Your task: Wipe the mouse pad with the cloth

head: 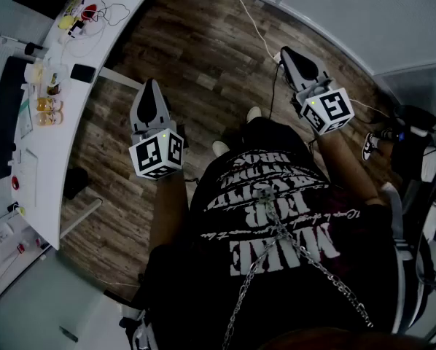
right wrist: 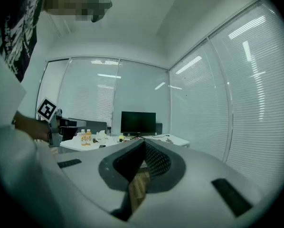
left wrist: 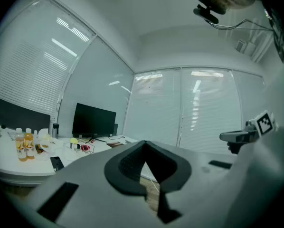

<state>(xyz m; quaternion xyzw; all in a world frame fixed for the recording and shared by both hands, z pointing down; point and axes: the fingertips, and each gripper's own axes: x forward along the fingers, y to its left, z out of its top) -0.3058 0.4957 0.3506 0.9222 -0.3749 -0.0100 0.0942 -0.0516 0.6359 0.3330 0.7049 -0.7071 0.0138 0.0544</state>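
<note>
A long dark mouse pad (head: 2, 119) lies on the white desk (head: 119, 17) at the far left of the head view. I cannot make out a cloth for certain. My left gripper (head: 149, 87) is held over the wooden floor beside the desk, its tips meeting with nothing between them (left wrist: 144, 143). My right gripper (head: 286, 52) hangs over the floor further right, also shut and empty (right wrist: 143, 142). Both point level, away from the person's body, and neither touches the desk.
On the desk stand two orange drink bottles (head: 47, 109), a black phone (head: 82, 73), tangled cables and small items, and a dark monitor (left wrist: 93, 120). A white cable (head: 253, 19) runs over the floor. Blinds cover glass walls. Gear and a shoe (head: 368, 146) lie at right.
</note>
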